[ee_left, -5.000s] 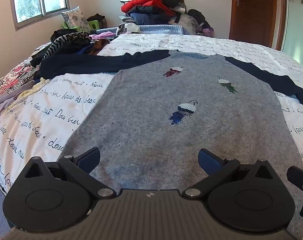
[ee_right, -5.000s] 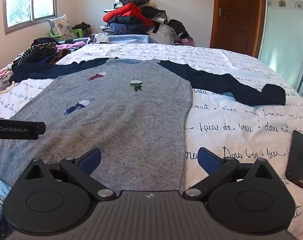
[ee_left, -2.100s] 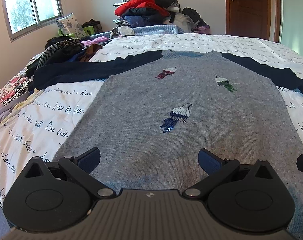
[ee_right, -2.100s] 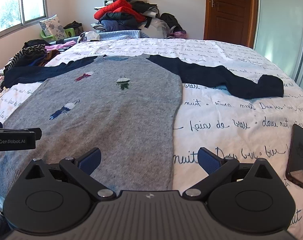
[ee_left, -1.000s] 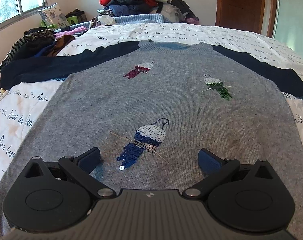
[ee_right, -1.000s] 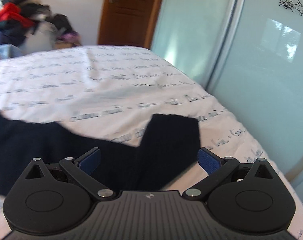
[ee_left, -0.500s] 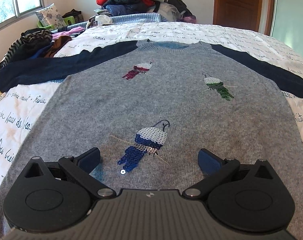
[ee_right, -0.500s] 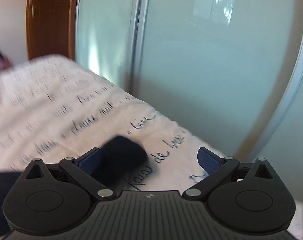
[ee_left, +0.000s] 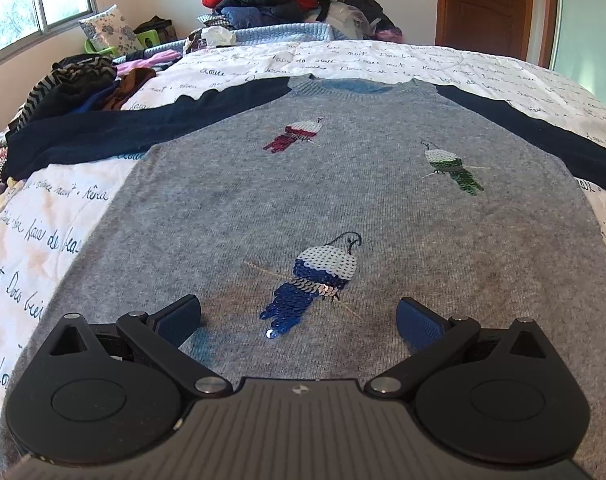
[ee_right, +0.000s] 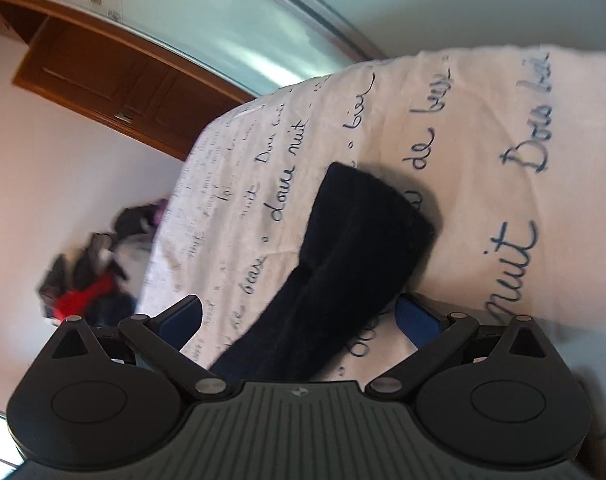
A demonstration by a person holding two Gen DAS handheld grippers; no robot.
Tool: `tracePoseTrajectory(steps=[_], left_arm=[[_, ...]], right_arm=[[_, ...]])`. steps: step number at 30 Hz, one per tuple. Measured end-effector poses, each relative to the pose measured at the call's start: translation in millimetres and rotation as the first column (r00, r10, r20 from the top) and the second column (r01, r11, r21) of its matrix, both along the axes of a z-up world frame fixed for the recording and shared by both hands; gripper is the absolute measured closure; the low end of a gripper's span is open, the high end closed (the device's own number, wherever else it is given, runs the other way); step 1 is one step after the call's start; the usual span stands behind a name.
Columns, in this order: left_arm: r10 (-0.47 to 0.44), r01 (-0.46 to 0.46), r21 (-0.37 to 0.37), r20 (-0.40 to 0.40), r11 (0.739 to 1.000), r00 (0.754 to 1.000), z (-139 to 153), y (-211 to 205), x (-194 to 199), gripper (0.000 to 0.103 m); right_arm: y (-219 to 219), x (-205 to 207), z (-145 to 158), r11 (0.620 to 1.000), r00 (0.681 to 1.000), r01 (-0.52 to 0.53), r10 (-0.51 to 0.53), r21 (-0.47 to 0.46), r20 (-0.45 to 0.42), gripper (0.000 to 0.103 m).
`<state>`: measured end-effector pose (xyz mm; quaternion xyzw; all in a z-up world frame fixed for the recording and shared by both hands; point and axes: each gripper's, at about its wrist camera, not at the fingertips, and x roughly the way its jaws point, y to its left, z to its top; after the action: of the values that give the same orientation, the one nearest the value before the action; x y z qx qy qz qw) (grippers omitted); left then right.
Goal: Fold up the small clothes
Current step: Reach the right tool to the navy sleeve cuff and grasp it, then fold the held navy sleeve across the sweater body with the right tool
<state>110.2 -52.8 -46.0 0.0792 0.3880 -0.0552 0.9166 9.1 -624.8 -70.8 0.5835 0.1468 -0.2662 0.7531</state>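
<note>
our left gripper [ee_left: 299,320] hovers with fingers [ee_left: 179,318] spread over the grey knitted sweater with sequin birds [ee_left: 331,208], which lies flat on the white bed cover with blue script [ee_left: 43,232]. our right gripper [ee_right: 299,320], rolled sideways, has fingers [ee_right: 183,316] spread around the sweater's navy sleeve cuff [ee_right: 359,236].

Left gripper [ee_left: 299,322] held level, fingers [ee_left: 179,320] spread wide, nothing between them. Right gripper [ee_right: 299,320] rolled hard onto its side, fingers [ee_right: 183,318] equally wide apart, dark cloth lying between them, not pinched.
</note>
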Motion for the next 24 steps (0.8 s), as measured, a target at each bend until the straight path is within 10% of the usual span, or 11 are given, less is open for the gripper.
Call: tracePoseTrajectory(steps=[5,7,10,18,24], left_arm=[[-0.004,0.004,-0.003,0.009,1.0,1.0,2,0,-2,0.0],[-0.004,0.004,-0.012,0.012,1.0,1.0,4,3,-2,0.0],[0.012,-0.012,-0.033,0.013,0.999,1.0,6,9,-1,0.0],[0.06,-0.059,-0.042,0.031,0.997,0.998,16,27,4,0.0],[0.07,-0.069,-0.035,0.047,0.997,0.996,18,35,2,0.0]], right_arm=[[-11,13,-2,0.998,1.0,0.029,-0.029,-0.059,0.001,0.017],[-13,19,-2,0.997,0.998,0.026,-0.031,-0.079,-0.063,0.061],[-13,18,-3,0.995,0.993,0.041,-0.05,-0.09,-0.103,0.082],[25,32,38,0.953,0.997,-0.013,-0.011,-0.304,-0.077,0.092],[115,93,87,0.81,0.968,-0.247,0.237,-0.531,-0.088,0.092]])
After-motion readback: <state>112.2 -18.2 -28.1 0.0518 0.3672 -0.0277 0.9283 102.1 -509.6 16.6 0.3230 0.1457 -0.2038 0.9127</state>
